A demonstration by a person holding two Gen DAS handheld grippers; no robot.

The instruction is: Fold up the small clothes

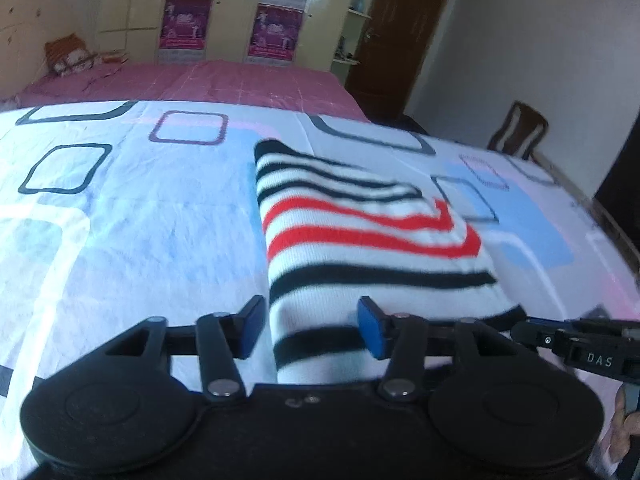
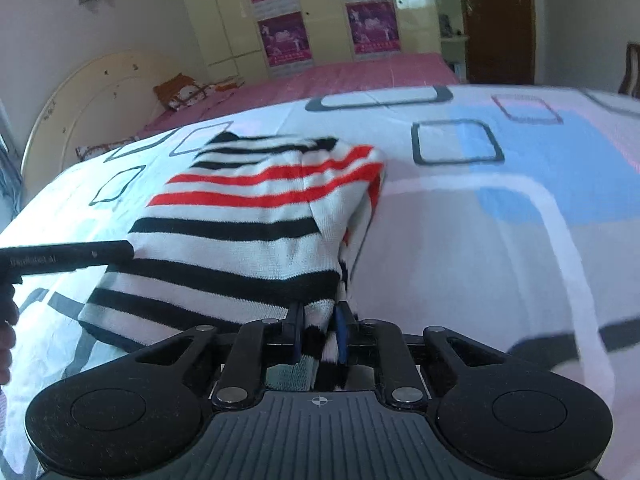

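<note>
Garment: striped top [image 1: 360, 240] on bed [image 1: 140, 220], already partly folded.
Right claw [image 2: 318, 332]: clenched on near hem.
Left claw [image 1: 310, 330]: released, straddling near edge.
Remaining: judged final fold.

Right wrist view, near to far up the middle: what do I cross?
Right claw shut on the striped garment's near edge → striped garment → patterned bedsheet → pink bed cover → wardrobe with purple posters.
</note>
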